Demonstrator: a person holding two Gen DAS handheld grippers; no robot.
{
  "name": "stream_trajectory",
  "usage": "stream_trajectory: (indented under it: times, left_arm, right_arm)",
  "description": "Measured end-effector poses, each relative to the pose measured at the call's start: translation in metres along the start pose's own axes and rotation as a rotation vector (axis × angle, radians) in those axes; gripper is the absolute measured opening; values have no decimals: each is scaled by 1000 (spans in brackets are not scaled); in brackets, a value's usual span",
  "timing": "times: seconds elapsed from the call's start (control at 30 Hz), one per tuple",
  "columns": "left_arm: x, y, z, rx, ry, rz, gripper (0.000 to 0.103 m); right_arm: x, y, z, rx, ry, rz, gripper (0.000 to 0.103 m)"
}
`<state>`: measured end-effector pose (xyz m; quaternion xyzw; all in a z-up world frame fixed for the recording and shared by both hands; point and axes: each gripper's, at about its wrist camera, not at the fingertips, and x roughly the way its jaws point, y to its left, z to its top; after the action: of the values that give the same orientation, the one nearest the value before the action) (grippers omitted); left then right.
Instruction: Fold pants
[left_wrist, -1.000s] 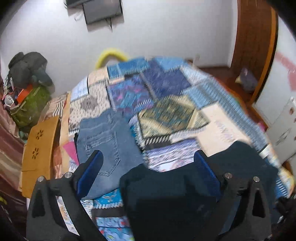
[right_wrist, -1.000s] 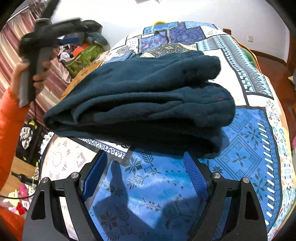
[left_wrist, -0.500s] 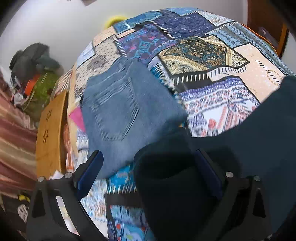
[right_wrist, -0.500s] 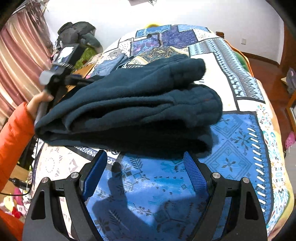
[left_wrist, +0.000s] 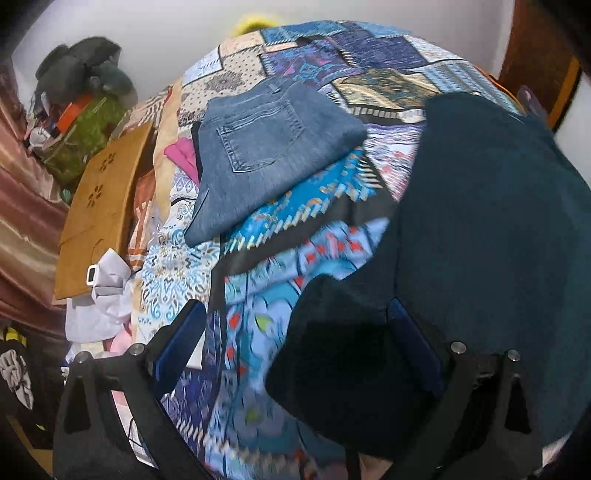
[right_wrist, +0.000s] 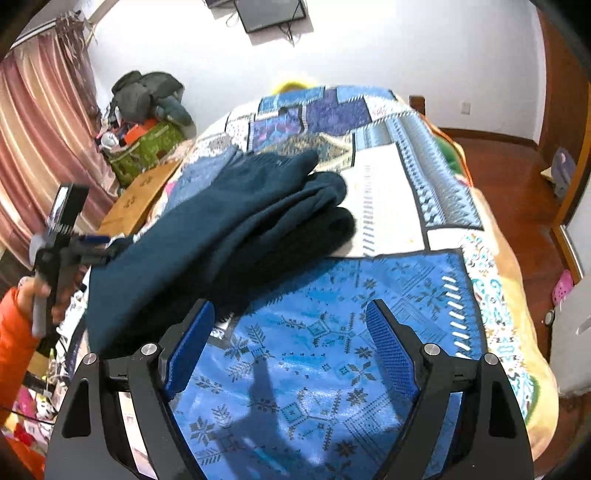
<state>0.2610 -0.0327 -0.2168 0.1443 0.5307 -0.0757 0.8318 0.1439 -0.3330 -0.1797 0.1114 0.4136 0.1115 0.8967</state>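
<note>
Folded dark teal pants (right_wrist: 236, 236) lie in a thick stack on the patchwork bedspread (right_wrist: 399, 206). In the left wrist view the pants (left_wrist: 480, 221) fill the right side, and a corner of them sits between the jaws. My left gripper (left_wrist: 295, 332) is wide open at that near-left corner; it also shows from the right wrist view (right_wrist: 62, 251), at the stack's left end. My right gripper (right_wrist: 291, 332) is open and empty, above the blue patch just in front of the stack.
Folded blue jeans (left_wrist: 266, 147) lie farther up the bed, left of the teal pants. A wooden board (left_wrist: 103, 206) and a cluttered green bag (left_wrist: 81, 129) stand off the bed's left side. The bed's right edge drops to a wooden floor (right_wrist: 517, 177).
My left gripper came down from high above to the stack's left corner. My right gripper backed away from the stack and rose; the view now looks farther up the bed.
</note>
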Motion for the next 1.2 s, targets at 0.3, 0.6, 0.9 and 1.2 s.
stream_trajectory:
  times: [0.3,0.6,0.9,1.2]
  left_arm:
    - [-39,-44,-20,36,-68,-127,94]
    - [-52,-54,-32,37,-136,-179,49]
    - [-56,-34,-48,-23,-134,-199,50]
    - [-67,-20,-40,-51,-116,-222,51]
  right_arm:
    - [9,19,-3,-64,5,27,82]
    - [41,18,-8,-61,62,71,50]
    - [39,17,-14,-63,77,76,48]
    - [28,12,-7,-55,87,59,48]
